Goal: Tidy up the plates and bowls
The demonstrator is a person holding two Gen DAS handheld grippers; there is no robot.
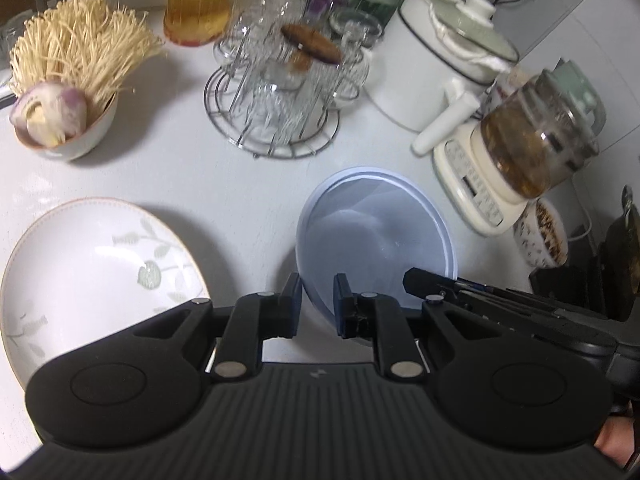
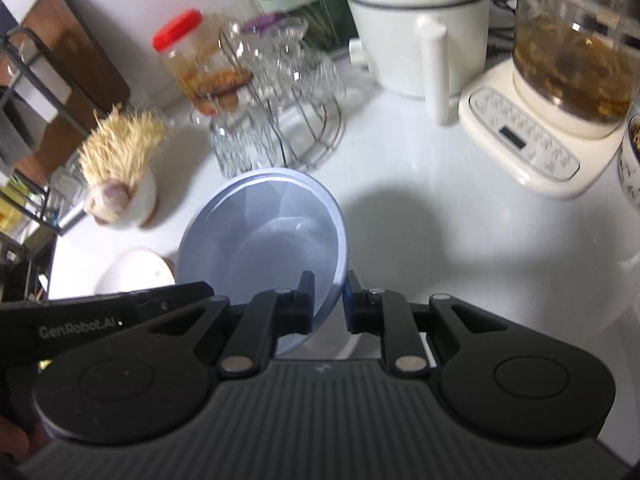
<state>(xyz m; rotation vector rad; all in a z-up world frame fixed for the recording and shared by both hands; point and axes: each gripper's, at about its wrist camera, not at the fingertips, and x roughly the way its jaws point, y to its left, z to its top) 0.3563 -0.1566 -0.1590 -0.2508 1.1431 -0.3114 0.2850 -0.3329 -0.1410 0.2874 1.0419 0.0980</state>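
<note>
Carrying blue bowl (image 1: pixel 376 240) w/ both tools: left tool (image 1: pixel 318 304) & right tool (image 2: pixel 329 300) each clamped on opposite rim sides, above counter (image 1: pixel 192 172). White plate (image 1: pixel 92 268) beside it; stacking not done.

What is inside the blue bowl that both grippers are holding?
The blue bowl looks empty: only its smooth pale inside shows. The left gripper and right gripper each clamp its rim, and their fingers and bodies cover the near rim.
</note>
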